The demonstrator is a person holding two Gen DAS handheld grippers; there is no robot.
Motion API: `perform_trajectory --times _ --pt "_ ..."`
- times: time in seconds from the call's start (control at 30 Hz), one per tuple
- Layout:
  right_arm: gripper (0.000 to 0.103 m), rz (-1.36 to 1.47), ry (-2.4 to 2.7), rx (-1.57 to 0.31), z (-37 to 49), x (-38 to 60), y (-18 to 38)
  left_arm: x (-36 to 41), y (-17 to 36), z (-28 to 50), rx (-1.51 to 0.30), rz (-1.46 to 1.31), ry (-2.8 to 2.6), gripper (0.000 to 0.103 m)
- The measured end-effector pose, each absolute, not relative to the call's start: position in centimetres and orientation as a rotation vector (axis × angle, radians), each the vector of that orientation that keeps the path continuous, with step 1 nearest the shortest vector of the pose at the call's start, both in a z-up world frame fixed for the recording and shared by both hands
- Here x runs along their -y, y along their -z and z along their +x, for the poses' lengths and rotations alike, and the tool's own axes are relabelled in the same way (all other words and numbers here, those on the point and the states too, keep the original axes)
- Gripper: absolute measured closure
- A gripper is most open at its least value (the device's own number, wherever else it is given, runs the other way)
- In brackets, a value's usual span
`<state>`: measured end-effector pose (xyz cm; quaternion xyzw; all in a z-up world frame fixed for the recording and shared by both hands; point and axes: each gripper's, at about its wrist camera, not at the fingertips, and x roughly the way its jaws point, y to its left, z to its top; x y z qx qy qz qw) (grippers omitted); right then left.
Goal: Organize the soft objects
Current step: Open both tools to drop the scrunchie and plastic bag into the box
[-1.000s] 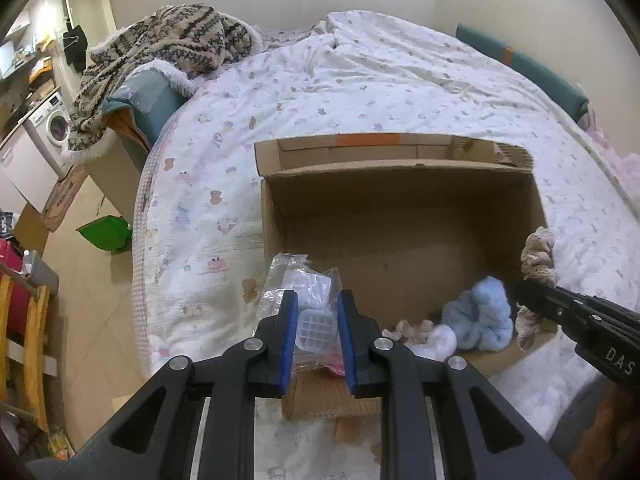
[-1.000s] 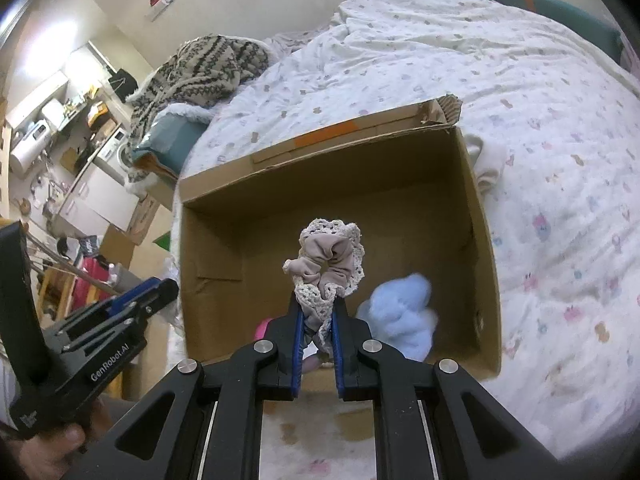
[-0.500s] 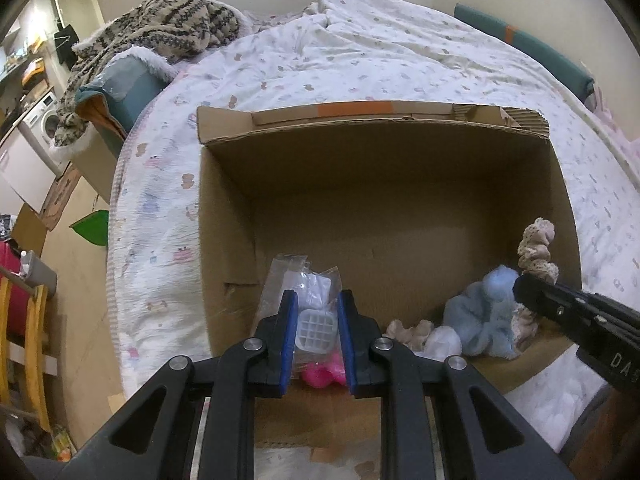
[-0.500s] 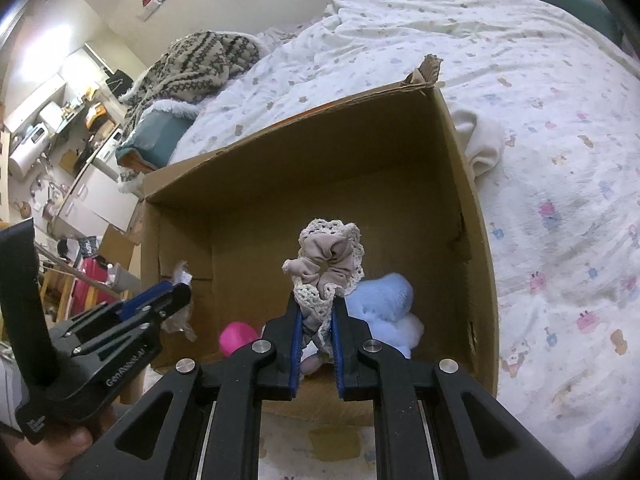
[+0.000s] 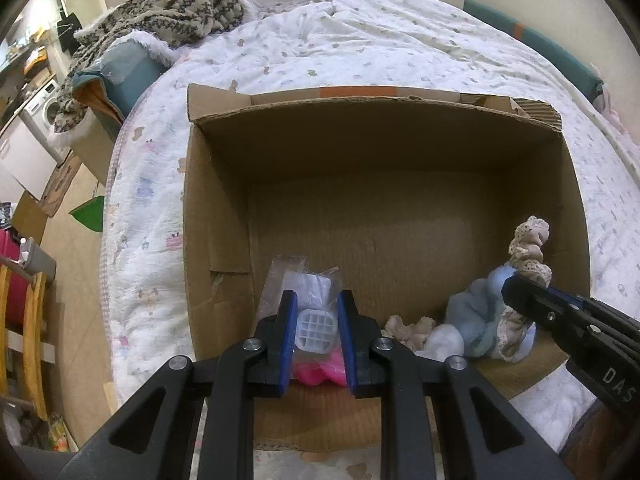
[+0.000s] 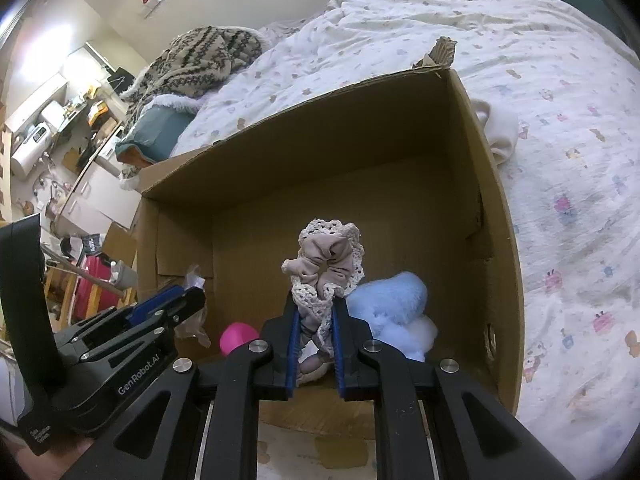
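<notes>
Bed (image 5: 400,40) with white printed quilt carries open cardboard box (image 5: 376,136). Patterned knit blanket (image 5: 168,8) heaped at far left; cream cloth (image 6: 500,132) beside box.

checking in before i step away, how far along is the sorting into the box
Done: a blue fluffy item, a pink item and a beige scrunchie already lie in the cardboard box. In hand: the left gripper holds a clear plastic packet, the right gripper a lace-trimmed scrunchie, both over the box. Left: releasing both.
</notes>
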<state>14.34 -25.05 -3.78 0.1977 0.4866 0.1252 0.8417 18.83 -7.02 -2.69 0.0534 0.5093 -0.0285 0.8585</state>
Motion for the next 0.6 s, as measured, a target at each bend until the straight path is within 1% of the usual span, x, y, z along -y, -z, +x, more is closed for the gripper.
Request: perform_trajectory --times 0.2,0.27,0.33,0.37,0.4,0.43,0.47,0.5,0.53,0.6 --pt "0.085 0.413 -0.261 -1.017 14.1 25.1 3.6 6.7 2.6 18.9 -1.079 0.1 0.054 0.084" --pt "0.082 0.409 -0.261 -1.011 14.0 25.1 3.4 6.6 2.6 18.9 -1.083 0.094 0.052 0.084" --pt "0.079 0.414 -0.262 -1.007 14.0 25.1 3.4 6.5 2.6 18.8 -1.088 0.09 0.053 0.079" --pt "0.077 0.419 -0.263 -1.006 14.0 25.2 3.3 6.5 2.5 18.7 -1.086 0.087 0.057 0.074" --pt "0.072 0.423 -0.261 -1.004 14.0 25.3 3.3 6.4 2.4 18.7 -1.083 0.087 0.058 0.067" --pt "0.064 0.428 -0.261 -1.001 13.9 25.4 3.3 6.4 2.2 18.6 -1.077 0.088 0.055 0.062" --pt "0.057 0.438 -0.264 -0.996 13.9 25.5 3.2 6.4 2.0 18.4 -1.07 0.089 0.05 0.053" --pt "0.04 0.455 -0.268 -0.984 13.8 25.8 3.0 6.3 1.7 18.3 -1.058 0.087 0.046 0.047" --pt "0.034 0.467 -0.267 -0.973 13.7 26.0 2.9 6.3 1.6 18.2 -1.05 0.082 0.045 0.045" --pt "0.034 0.476 -0.259 -0.969 13.6 26.4 2.7 6.2 1.4 18.2 -1.05 0.073 0.047 0.043"
